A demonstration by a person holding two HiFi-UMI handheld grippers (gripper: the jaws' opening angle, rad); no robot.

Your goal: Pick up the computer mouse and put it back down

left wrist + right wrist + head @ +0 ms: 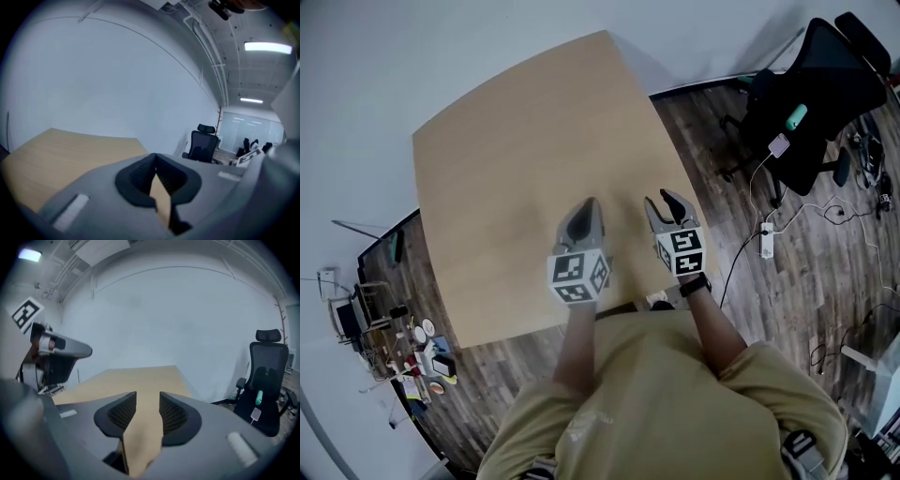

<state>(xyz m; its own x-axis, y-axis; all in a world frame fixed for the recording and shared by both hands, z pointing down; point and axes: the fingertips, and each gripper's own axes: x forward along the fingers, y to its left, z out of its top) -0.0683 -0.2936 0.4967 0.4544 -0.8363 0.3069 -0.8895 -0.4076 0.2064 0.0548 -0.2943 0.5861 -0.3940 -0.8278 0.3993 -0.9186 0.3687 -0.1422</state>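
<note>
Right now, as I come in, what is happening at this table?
A person in a beige shirt stands at the light wooden table and holds a grey two-jaw gripper in each hand just above its near edge. The left gripper has its jaws together and holds nothing. The right gripper has its jaws apart, and only the tabletop shows between them. No computer mouse appears in any view, so nothing is being handled at this moment.

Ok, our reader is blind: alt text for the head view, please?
A person holds two grippers over a wooden table: the left gripper shut, the right gripper open and empty. Nothing else shows on it; an office chair stands nearby.
</note>
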